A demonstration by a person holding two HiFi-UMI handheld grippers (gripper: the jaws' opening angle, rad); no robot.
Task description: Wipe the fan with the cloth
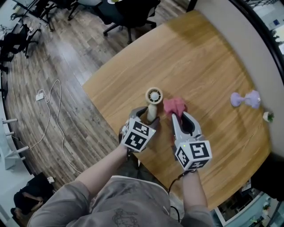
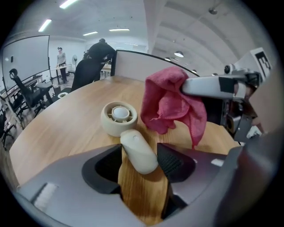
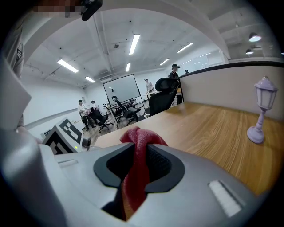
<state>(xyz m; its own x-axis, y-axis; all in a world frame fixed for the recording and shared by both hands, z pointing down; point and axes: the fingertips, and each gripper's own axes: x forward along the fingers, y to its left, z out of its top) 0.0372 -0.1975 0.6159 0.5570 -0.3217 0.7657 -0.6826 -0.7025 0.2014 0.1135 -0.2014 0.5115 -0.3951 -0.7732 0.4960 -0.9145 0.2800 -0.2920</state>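
Head view with both gripper views. Nearest the camera, the left gripper [image 1: 148,116] [image 2: 140,153] is angling down over the table [image 1: 199,57]. Its fingers [image 2: 175,162] are standing apart, straddling the handle [image 2: 138,151] of the fan [image 1: 152,108] [image 2: 128,133]; a gap is showing between the handle and one ribbed pad. Beside it, the right gripper [image 1: 181,116] [image 3: 141,153] is holding its fingers [image 3: 159,162] clamped on the red cloth [image 1: 175,105] [image 3: 135,173], which is bunching out past the fingertips. The cloth is hanging just beside the fan's head [image 1: 154,95] [image 2: 119,117]; whether they are touching cannot be told.

The fan, small and cream-coloured, is lying flat on the table. Its long axis is running away from the person, handle end nearest, the round head farthest and facing upward.

Farther right, well apart from the fan, a lilac lantern ornament [image 1: 245,99] [image 3: 262,108] is standing upright near the table's partition [image 1: 248,40]. Beyond the table's near-left edge, a white cable [image 1: 55,111] is trailing across the wooden floor [image 1: 57,66], and dark office chairs [image 1: 128,13] are standing farthest off.
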